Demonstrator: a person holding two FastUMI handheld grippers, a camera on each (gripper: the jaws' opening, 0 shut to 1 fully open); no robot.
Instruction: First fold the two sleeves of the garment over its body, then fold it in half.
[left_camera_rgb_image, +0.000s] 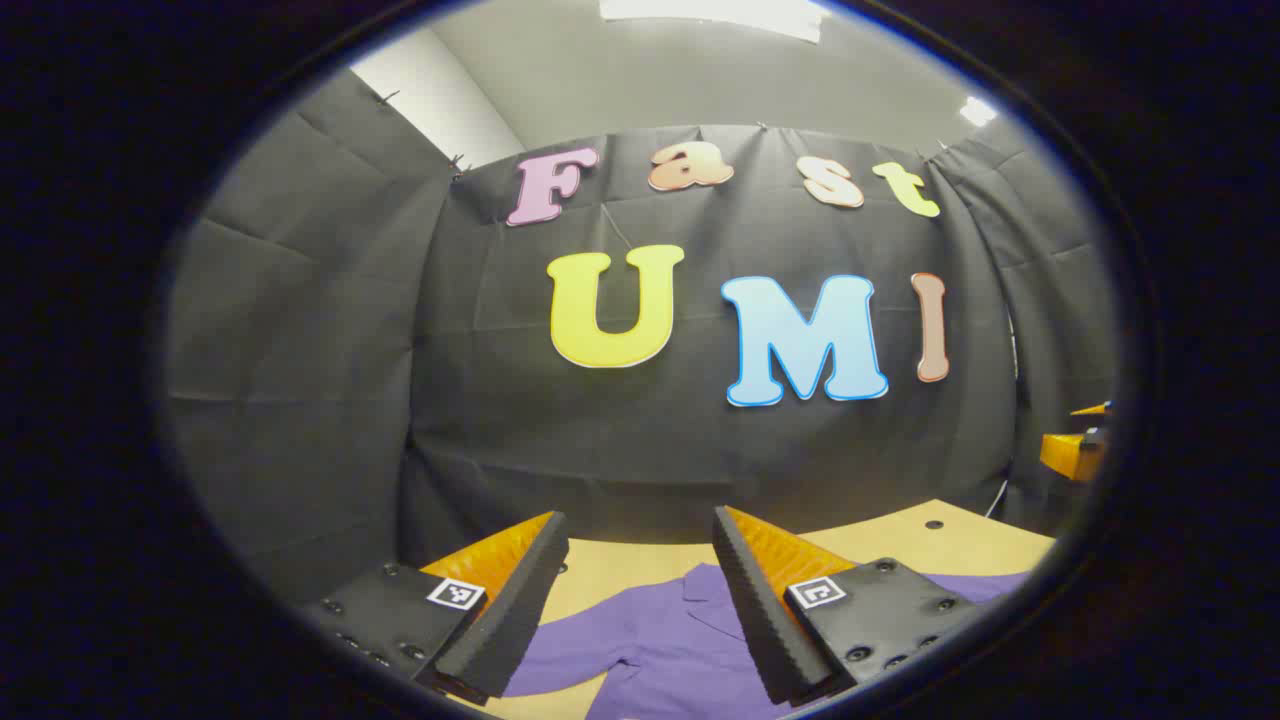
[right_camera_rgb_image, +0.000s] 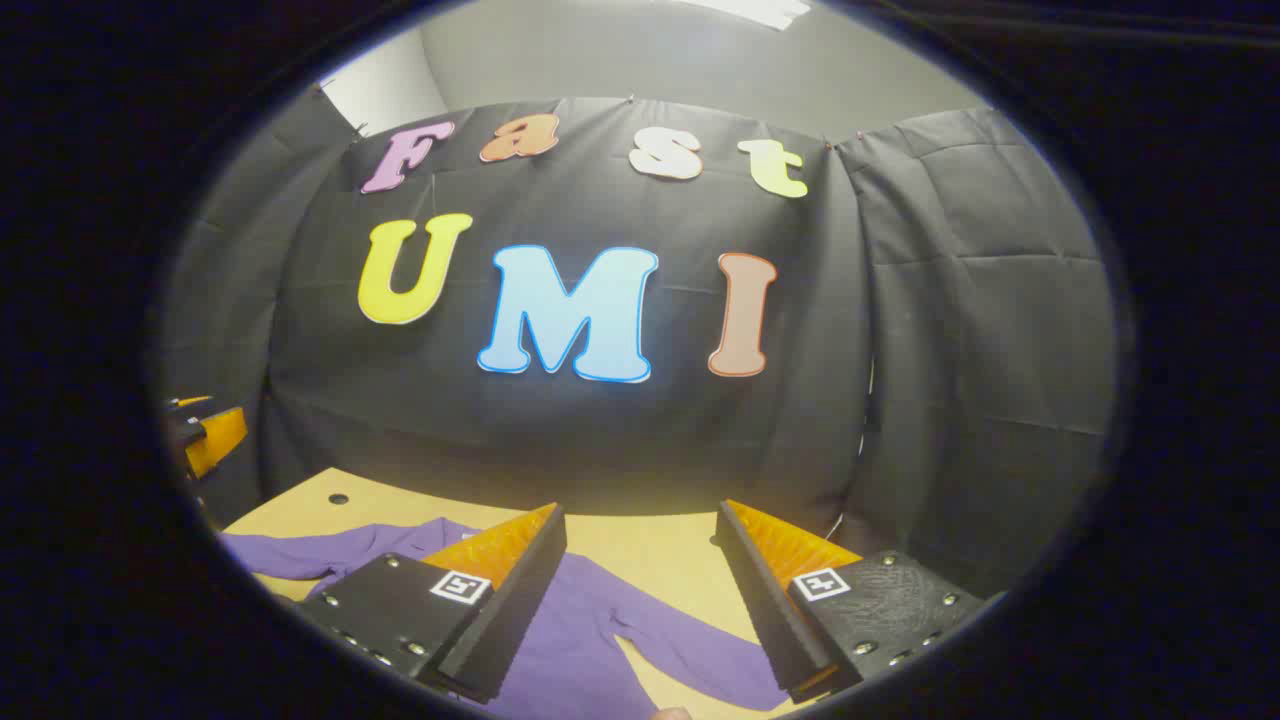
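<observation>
A purple long-sleeved garment (left_camera_rgb_image: 660, 650) lies spread flat on the wooden table (left_camera_rgb_image: 900, 545), collar toward the back wall. My left gripper (left_camera_rgb_image: 640, 530) hovers open above its collar area, nothing between its fingers. In the right gripper view the same garment (right_camera_rgb_image: 590, 640) stretches leftward, one sleeve (right_camera_rgb_image: 700, 655) running between my fingers toward the front right and the other sleeve (right_camera_rgb_image: 310, 550) reaching left. My right gripper (right_camera_rgb_image: 640, 520) is open and held above the cloth, not touching it. The other gripper (right_camera_rgb_image: 205, 435) shows at the far left edge, and likewise the other gripper (left_camera_rgb_image: 1075, 450) at the far right edge.
The table (right_camera_rgb_image: 640, 550) ends at the black cloth wall behind. A small dark hole (left_camera_rgb_image: 934, 524) marks the tabletop near the back right, and a matching hole (right_camera_rgb_image: 338, 497) appears at the back left in the right gripper view.
</observation>
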